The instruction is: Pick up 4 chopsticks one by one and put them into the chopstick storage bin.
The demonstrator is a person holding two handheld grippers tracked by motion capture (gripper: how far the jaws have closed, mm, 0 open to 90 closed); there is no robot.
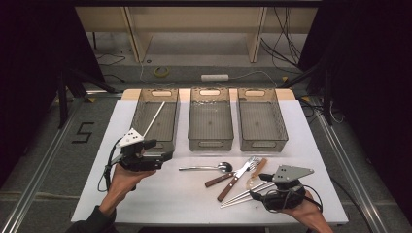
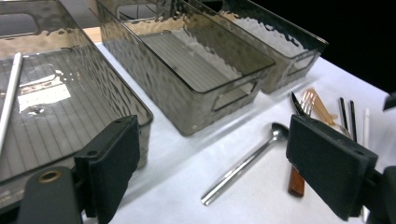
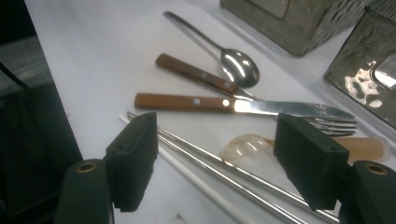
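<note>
At bench front: right tool (image 1: 256, 192) gaping over chopsticks (image 3: 219, 170), nothing gripped. Left tool (image 1: 163, 154) released, empty, near left bin (image 1: 156, 137). Unsorted: spoon (image 1: 206, 168), knives (image 3: 224, 103), fork. Beyond: one white stick (image 1: 154, 116) binned; other bins bare.

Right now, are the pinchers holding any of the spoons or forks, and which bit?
No, nothing is held. The left gripper has open jaws with only bare table between them. The right gripper is open too, above the chopsticks without pinching them.
</note>
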